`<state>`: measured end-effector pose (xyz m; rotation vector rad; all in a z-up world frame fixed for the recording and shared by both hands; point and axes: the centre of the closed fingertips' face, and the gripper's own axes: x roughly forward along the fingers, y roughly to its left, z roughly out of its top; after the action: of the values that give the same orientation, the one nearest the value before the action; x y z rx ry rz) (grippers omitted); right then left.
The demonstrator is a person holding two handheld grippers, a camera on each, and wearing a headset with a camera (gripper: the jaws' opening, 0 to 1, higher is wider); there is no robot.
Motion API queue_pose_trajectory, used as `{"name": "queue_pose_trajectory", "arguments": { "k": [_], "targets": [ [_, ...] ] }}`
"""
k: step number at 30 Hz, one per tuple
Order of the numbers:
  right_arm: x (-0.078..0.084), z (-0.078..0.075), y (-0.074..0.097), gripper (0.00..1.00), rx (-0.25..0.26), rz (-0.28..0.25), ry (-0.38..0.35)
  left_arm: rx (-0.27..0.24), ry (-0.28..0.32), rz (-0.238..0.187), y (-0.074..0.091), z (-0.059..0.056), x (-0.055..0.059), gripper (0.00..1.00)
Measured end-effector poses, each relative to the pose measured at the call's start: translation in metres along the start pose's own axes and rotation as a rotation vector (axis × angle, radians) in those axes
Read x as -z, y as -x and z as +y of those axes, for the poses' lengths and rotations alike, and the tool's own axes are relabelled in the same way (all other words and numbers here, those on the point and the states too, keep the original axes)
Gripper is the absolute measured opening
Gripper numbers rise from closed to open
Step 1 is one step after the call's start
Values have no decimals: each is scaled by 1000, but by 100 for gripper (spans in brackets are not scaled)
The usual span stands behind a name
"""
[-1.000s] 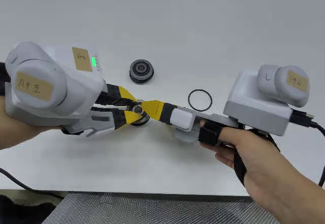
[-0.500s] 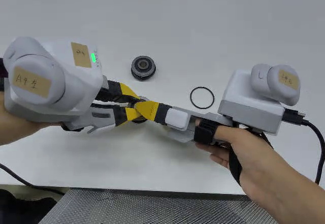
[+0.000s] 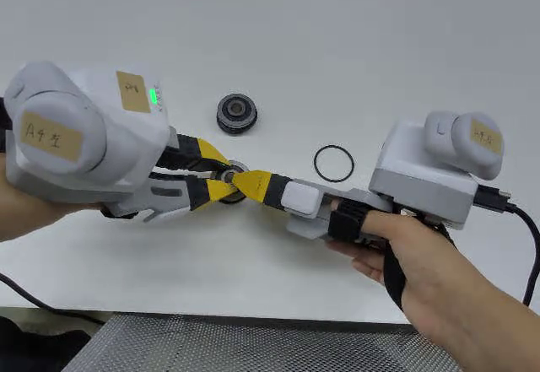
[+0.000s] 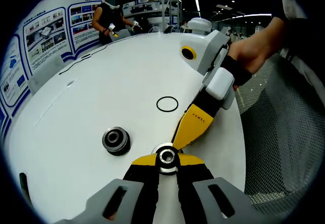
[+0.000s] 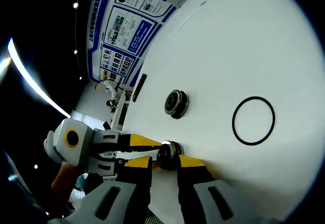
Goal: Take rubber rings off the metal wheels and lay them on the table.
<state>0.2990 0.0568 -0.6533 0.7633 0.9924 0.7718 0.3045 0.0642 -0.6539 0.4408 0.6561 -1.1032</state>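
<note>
Fingers of the left gripper are pinched on the near wheel, one yellow tip on each side of it. They hold it low at the counter, and I cannot tell whether it is touching or just clear. Fingers of the right gripper come in from the right and are drawn close on the same wheel from the opposite side. Whether they nip its rubber or bare metal is too small to tell.

White and wide, the counter carries little else. Both grippers meet tip to tip toward its near edge, left of the middle, with a hand behind the right one. Farther off, a second wheel lies flat, apart from everything. Its dark outer band suggests its rubber is not yet taken off. To the right, near the right gripper's body, one loose ring lies flat on the counter, already freed.

By my judgement the wheel is small, stiff and heavy for its size, and smooth enough to twist in a weak pinch. The left fingers do best clamping it firmly while leaving part of the rim open. A rubber ring is thin, light and stretchy, so it will cling in its groove and snap back. It is best taken at one spot on the rim, pulled outward and rolled over the edge.
</note>
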Motion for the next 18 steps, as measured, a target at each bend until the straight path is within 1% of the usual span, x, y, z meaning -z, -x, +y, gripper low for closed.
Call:
{"name": "queue_pose_trajectory", "arguments": {
  "k": [3,6,9,11,13,18],
  "targets": [
    [-3,0,2,16,2,-10,5,0,0,0,0,0,0,12],
    [-3,-2,1,13,8,-6,10,-1,1,-1,0,0,0,12],
    [-3,-7,1,9,29,-6,11,-1,-1,0,0,0,0,12],
    [-3,-11,1,3,48,-6,8,-1,-1,0,0,0,0,12],
    [-3,-9,2,2,40,-5,2,-1,1,-1,0,0,0,12],
    [-3,-5,4,1,58,-2,32,-1,4,-1,0,0,0,12]
  ]
}}
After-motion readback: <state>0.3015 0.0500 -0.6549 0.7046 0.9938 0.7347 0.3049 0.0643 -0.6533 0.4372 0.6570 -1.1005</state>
